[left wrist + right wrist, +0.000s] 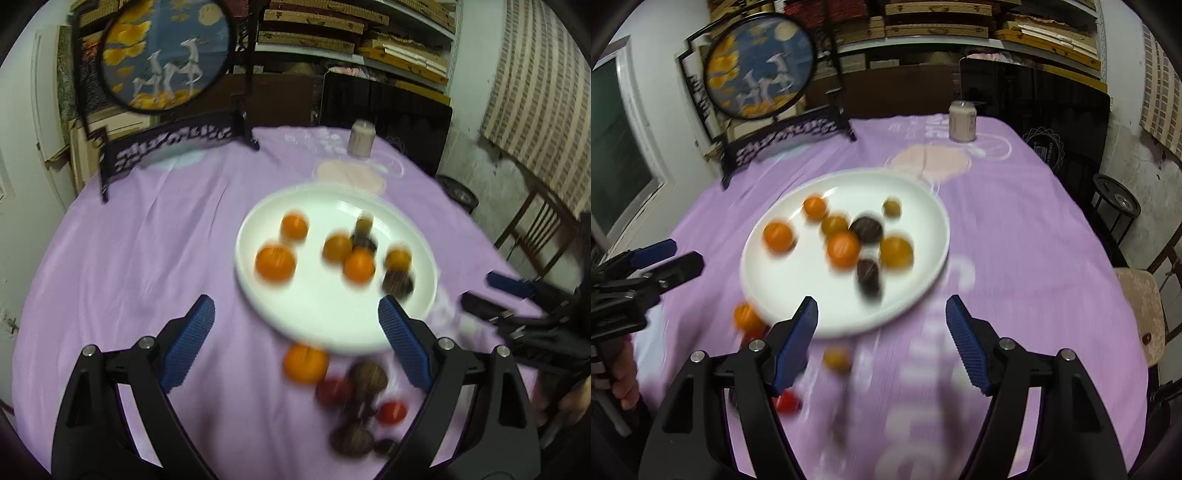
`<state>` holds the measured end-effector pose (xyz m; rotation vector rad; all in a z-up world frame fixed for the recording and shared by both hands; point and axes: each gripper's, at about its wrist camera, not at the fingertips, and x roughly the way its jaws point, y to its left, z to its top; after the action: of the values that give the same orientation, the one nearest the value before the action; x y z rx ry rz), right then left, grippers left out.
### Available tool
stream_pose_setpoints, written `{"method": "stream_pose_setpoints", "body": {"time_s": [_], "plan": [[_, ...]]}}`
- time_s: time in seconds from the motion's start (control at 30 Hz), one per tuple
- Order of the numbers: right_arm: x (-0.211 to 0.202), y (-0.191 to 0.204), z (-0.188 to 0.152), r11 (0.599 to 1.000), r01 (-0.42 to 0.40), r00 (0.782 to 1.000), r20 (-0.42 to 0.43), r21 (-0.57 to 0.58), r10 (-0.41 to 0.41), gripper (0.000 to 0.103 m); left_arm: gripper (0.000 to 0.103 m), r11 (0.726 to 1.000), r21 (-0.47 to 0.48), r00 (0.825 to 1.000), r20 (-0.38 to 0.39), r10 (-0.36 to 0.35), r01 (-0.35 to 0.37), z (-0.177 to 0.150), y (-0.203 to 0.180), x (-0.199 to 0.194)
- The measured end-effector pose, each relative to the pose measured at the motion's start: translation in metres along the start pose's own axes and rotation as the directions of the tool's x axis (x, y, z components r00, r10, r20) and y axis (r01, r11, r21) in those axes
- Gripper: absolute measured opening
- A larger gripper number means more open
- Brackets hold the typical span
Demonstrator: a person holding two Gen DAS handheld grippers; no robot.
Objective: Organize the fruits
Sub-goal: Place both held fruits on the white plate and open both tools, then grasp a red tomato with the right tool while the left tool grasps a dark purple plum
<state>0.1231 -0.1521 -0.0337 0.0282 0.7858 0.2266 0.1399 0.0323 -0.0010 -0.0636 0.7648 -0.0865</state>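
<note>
A white plate [325,325] [798,302] on the purple cloth holds several oranges [275,263] [843,249], yellowish fruits and dark brown fruits [397,283] [866,229]. Loose fruit lies on the cloth near the plate's near rim: an orange [305,363] [746,316], red fruits [391,411] [786,402], dark fruits [367,374] and a yellow one [836,359]. My left gripper [297,317] is open and empty above the plate's near-left rim. My right gripper [881,314] is open and empty over the plate's near rim. Both views are motion-blurred.
A round painted screen on a black stand [166,55] [759,66] stands at the back left. A pale can [361,138] [962,122] stands at the far side. A chair [1141,306] sits right of the table. Shelves line the back wall.
</note>
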Motion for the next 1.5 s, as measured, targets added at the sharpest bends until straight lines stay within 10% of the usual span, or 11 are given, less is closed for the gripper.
{"method": "stream_pose_setpoints", "body": {"time_s": [0.53,0.6,0.7,1.2,1.5], "plan": [[0.018,0.065,-0.066,0.995,-0.070,0.986,-0.156,-0.066,0.059,0.070,0.092,0.998,-0.051,0.990,-0.130,-0.048,0.042,-0.110,0.030,-0.027],[0.028,0.072,-0.066,0.994,-0.077,0.982,-0.180,-0.079,0.062,0.045,0.092,0.998,-0.055,0.990,-0.133,-0.050,0.043,-0.112,0.031,-0.028],[0.045,0.081,-0.068,0.989,-0.124,0.971,-0.217,-0.081,0.104,0.033,0.092,0.997,-0.063,0.990,-0.132,-0.057,0.049,-0.115,0.034,-0.032],[-0.009,0.022,-0.085,1.000,-0.002,0.994,-0.108,-0.018,0.000,0.030,0.090,0.975,0.074,0.953,-0.237,-0.188,0.211,-0.121,-0.048,-0.011],[-0.016,-0.006,-0.095,0.998,-0.058,0.995,-0.084,0.037,0.061,0.030,0.055,0.992,0.101,0.967,-0.249,-0.053,0.080,-0.113,-0.079,0.021]]}}
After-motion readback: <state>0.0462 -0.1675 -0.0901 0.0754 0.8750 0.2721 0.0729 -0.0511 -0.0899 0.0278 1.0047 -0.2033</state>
